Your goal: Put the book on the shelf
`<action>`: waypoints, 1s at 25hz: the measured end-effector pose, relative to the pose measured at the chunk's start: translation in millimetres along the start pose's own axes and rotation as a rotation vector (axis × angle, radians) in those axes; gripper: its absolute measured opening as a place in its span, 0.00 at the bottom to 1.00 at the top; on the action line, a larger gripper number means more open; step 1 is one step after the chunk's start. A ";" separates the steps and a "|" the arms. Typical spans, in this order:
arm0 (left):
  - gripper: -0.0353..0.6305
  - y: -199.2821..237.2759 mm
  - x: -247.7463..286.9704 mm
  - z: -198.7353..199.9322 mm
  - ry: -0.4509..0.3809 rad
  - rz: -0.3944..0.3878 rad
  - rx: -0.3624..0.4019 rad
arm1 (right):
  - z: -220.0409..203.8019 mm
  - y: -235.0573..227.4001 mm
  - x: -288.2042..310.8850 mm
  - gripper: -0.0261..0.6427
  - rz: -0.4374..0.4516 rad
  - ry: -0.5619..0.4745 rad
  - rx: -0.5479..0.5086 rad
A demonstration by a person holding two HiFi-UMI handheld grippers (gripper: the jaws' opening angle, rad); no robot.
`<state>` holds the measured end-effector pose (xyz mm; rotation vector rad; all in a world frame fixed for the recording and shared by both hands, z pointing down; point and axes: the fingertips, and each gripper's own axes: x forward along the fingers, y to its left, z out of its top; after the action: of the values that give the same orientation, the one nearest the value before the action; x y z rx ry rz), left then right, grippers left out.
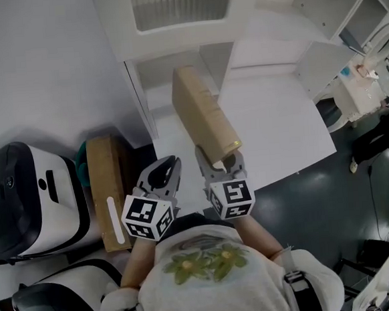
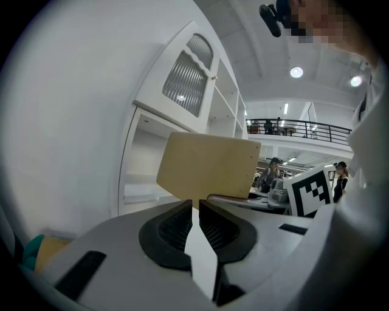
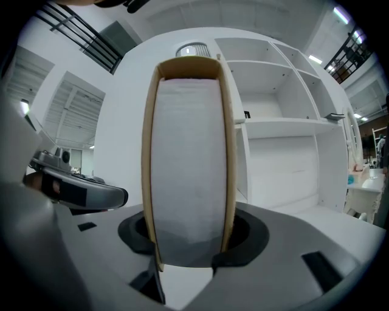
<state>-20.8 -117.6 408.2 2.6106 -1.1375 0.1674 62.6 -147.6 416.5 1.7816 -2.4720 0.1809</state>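
Note:
A thick tan book [image 1: 203, 114] is held upright in front of the white shelf unit [image 1: 171, 26], its far end level with a low open compartment [image 1: 167, 70]. My right gripper [image 1: 222, 164] is shut on the book's near end; in the right gripper view the book [image 3: 187, 158] fills the middle, page edges toward the camera, clamped between both jaws. My left gripper [image 1: 161, 176] hangs beside it on the left, jaws together with nothing between them. The left gripper view shows the book's cover [image 2: 209, 165] ahead of the shut gripper [image 2: 196, 206].
A white table [image 1: 279, 121] stands right of the book below more open shelves [image 3: 285, 140]. A cardboard box [image 1: 106, 185] and white-and-black machines [image 1: 30, 198] sit on the floor at the left. People stand far off in the hall [image 2: 270, 173].

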 end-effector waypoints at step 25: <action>0.14 45.5 21.0 -7.4 0.016 0.123 -0.042 | -16.7 -2.6 63.6 0.39 -0.008 0.020 -0.075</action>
<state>-39.8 -159.5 429.6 2.4991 -1.2829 0.1882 45.0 -205.6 442.1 1.7516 -2.4235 0.1035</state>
